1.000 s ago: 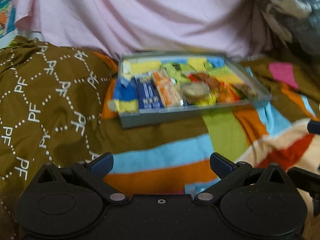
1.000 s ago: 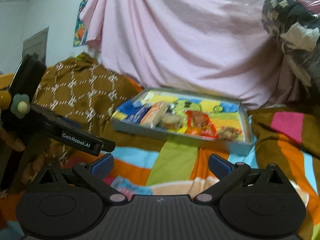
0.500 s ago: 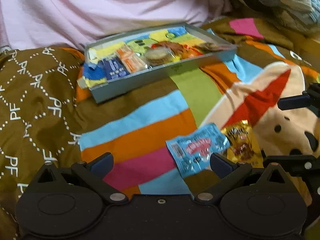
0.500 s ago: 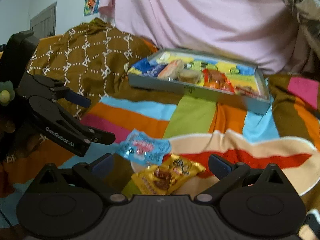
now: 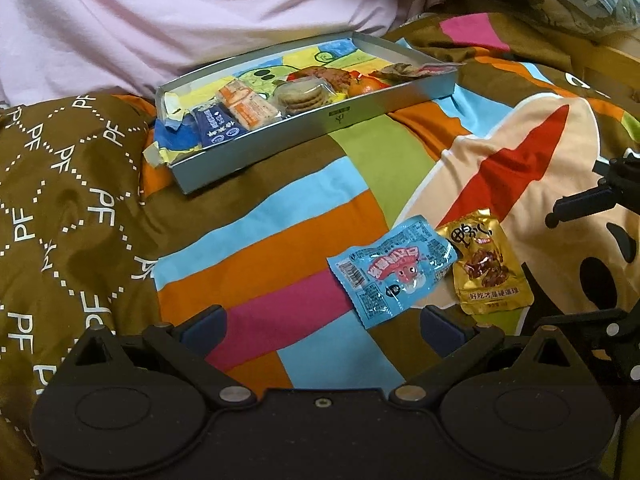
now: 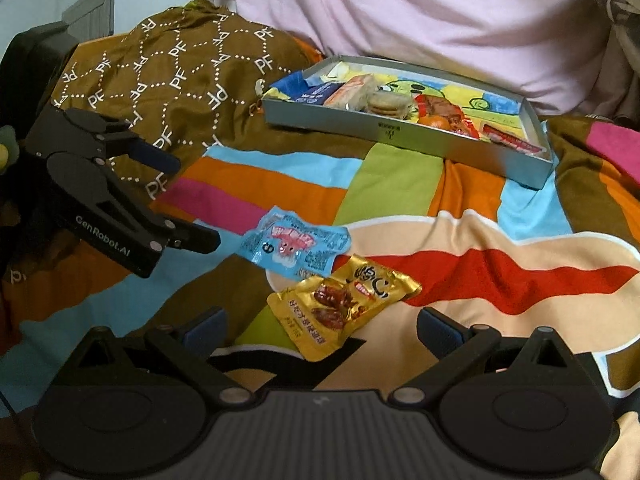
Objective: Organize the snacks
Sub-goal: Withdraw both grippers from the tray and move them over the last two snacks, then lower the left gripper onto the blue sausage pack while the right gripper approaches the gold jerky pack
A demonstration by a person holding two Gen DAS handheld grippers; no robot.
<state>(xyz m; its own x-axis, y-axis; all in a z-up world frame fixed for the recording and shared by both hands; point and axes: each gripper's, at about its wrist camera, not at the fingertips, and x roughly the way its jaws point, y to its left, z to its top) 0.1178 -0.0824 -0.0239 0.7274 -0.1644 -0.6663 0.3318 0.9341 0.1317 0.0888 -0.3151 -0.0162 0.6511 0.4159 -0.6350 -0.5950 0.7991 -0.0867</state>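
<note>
A light blue snack packet (image 5: 390,270) (image 6: 294,246) and a gold snack packet (image 5: 488,262) (image 6: 340,306) lie side by side on the striped blanket. A grey tray (image 5: 320,124) (image 6: 400,132) with several snacks stands farther back. My left gripper (image 5: 322,326) is open and empty, just short of the blue packet; it also shows at the left of the right wrist view (image 6: 180,200). My right gripper (image 6: 320,326) is open and empty, its jaws either side of the gold packet's near end.
A brown patterned cloth (image 5: 60,200) is bunched up on the left. A pink sheet (image 5: 200,12) hangs behind the tray. A wooden edge (image 5: 608,56) shows at the far right.
Both grippers have tilted down and drawn back from the tray. The two loose packets have come into view close in front of the jaws. Both stay open.
</note>
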